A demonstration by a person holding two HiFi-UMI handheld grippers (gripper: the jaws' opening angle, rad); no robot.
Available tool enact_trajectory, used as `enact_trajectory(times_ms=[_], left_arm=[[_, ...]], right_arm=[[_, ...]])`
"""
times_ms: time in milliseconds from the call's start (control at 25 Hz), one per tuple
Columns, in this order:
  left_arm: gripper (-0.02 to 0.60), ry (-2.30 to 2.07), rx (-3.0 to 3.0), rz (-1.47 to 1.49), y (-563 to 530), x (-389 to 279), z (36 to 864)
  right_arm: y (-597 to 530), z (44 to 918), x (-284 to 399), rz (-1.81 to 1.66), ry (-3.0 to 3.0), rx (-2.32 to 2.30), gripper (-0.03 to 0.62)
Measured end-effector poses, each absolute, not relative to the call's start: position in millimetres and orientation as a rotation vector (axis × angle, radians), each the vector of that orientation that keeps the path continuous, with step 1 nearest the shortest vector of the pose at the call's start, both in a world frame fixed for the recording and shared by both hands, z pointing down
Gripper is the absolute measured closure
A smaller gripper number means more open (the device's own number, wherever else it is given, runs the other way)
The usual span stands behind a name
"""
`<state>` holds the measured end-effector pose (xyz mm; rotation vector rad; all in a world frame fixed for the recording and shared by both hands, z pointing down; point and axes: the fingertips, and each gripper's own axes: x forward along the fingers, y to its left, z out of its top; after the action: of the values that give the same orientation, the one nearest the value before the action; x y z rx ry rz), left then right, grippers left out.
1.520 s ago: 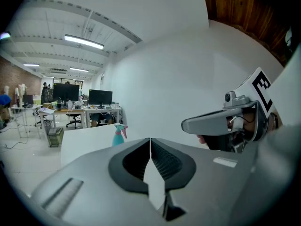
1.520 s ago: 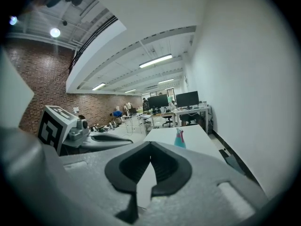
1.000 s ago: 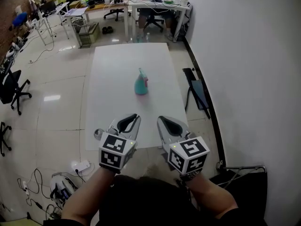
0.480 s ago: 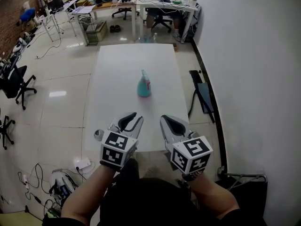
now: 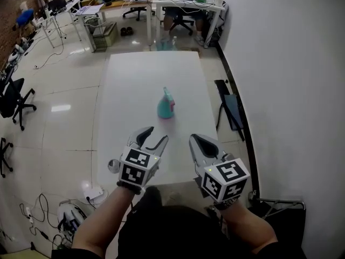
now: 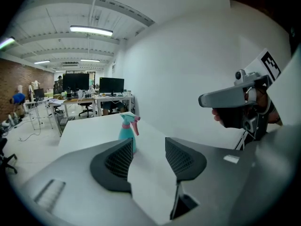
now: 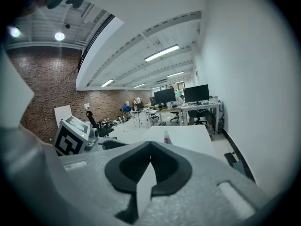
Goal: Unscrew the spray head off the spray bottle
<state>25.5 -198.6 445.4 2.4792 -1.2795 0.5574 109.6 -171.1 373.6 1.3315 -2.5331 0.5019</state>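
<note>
No word, number or brand can be read in any view. The left marker cube (image 5: pixel 137 168) and the right marker cube (image 5: pixel 226 178) carry only black-and-white square patterns, not letters. The spray bottle (image 5: pixel 166 104) on the desk (image 5: pixel 135 85) is too small for any label to be made out, and the far monitors (image 6: pixel 89 83) are dark.

Bright, even overhead light; fisheye-warped edges

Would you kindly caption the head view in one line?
Upright spray bottle on a white table, faced by the left gripper, jaws opening and empty, and the shut right gripper.
</note>
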Motion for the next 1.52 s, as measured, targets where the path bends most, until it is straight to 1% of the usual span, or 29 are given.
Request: enact_trajectory(times_ms=[600,960,1520], left_arm=[[0.233,-1.206,2.506,0.656,-271,20,496],[0.202,-1.104,2.533,0.719,-295,30,535],[0.153,-1.077,2.555,0.787,-322,42,582]], right_arm=[[-217,391,106,0.539,-2.409,1.373,0.603],[-234,406,107,0.571,-2.353,1.376,0.603],[-256,425,110,0.609,-2.289,1.360,0.603]])
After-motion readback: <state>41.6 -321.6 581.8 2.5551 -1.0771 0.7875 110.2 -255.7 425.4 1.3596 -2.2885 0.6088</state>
